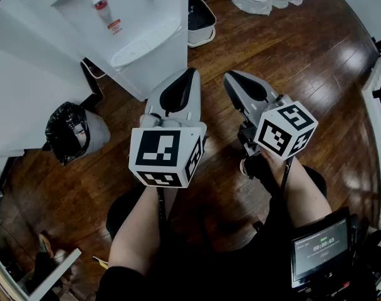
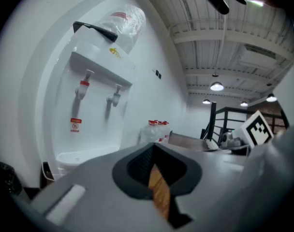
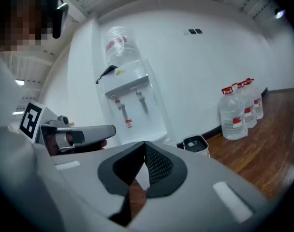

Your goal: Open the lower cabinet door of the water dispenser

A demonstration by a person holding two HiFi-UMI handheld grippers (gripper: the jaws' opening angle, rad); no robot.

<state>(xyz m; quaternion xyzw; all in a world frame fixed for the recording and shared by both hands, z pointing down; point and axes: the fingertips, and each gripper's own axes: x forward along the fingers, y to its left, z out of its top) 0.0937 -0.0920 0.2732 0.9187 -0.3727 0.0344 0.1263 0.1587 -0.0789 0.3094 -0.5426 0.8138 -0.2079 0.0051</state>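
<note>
Holding my left gripper (image 1: 188, 75) and right gripper (image 1: 232, 79) side by side over the floor (image 1: 303, 61), jaws pressed together on nothing, I judge the approach barely begun; next I must drop lower and reach forward. Just ahead stands the white water dispenser (image 1: 137, 39), its plain lower cabinet door (image 1: 165, 63) seemingly shut, handle not visible.

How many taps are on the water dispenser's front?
2: a red-handled tap at the left and a second tap to its right, both above the drip tray. None seem hidden.
</note>
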